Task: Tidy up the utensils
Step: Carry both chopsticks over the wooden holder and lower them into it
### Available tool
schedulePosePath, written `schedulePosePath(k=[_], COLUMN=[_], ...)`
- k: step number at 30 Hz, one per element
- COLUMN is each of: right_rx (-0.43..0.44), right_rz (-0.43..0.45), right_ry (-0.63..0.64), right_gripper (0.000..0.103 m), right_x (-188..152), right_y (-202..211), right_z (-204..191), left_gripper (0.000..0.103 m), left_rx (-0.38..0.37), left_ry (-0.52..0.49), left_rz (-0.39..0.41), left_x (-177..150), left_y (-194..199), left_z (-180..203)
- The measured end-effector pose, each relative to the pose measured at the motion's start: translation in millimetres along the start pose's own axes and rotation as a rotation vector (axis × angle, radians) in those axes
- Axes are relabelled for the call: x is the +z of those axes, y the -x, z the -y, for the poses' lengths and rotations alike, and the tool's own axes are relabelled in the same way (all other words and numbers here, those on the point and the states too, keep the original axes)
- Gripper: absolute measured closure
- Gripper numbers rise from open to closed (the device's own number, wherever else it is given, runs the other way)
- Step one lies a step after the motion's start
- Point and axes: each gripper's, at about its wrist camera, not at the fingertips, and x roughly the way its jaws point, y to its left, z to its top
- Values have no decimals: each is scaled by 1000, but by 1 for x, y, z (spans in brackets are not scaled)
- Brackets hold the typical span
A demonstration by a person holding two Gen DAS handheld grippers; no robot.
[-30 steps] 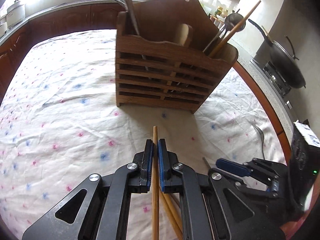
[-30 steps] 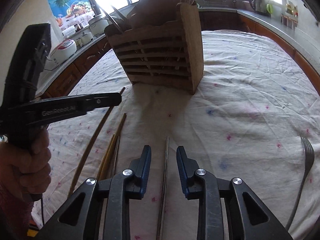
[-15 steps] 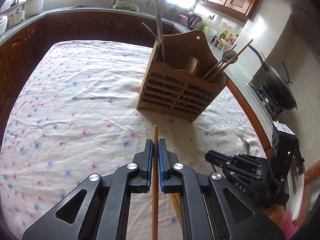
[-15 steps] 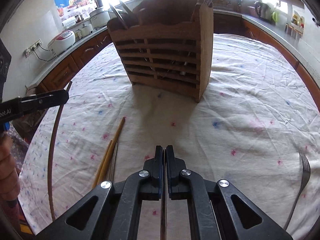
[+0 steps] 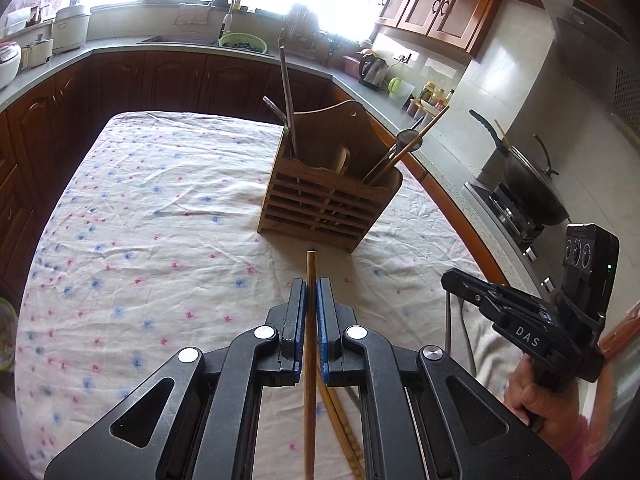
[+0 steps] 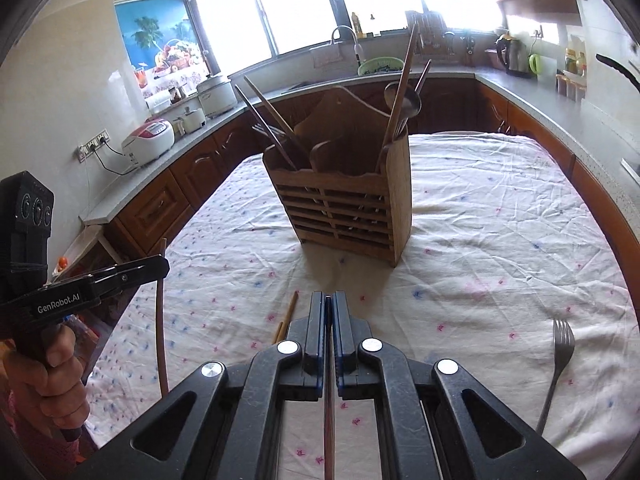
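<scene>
Both grippers have been lifted since the earlier frames, so that more of the floral tablecloth (image 5: pixel 152 216) and the kitchen counters behind it is seen. The right gripper (image 6: pixel 328 300), whose jaws stood apart around a thin metal chopstick (image 6: pixel 329 420) a second ago, has been clamped onto it. The left gripper (image 5: pixel 311 286) is closed on a wooden chopstick (image 5: pixel 309 360), whose tip is seen just past the pads.

The wooden utensil holder (image 6: pixel 344 208) is stood upright on the cloth, ahead of both grippers and well apart from them. In its left compartment, as seen from the right wrist, several long sticks (image 6: pixel 272 128) are leaned outward; in its right compartment a metal ladle (image 6: pixel 404 102) and a long wooden stick (image 6: pixel 402 84) are held; whether the middle compartment holds anything cannot be told.

Loose wooden chopsticks (image 6: pixel 286 318) are left lying on the cloth beside the right gripper, and a fork (image 6: pixel 560 360) is laid near the right edge of the table.

"GenRobot.AI" can be read on the left gripper's side in the right wrist view, and "DAS" on the right gripper's side in the left wrist view.
</scene>
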Motion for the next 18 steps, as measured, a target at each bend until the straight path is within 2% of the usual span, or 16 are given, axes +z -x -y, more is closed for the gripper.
schedulePosePath(k=[10,18], right_rx=[-12,-13], right_rz=[181,278], right_ry=[-8,-9], right_gripper=[100,100], right_x=[17,29], right_y=[63,91], right_z=[-5,-8], left_gripper=[98,98], left_rx=[-12,-6], left_ry=[-5,-15], left_rz=[92,166], left_x=[2,9], left_y=[42,67], left_z=[9,15])
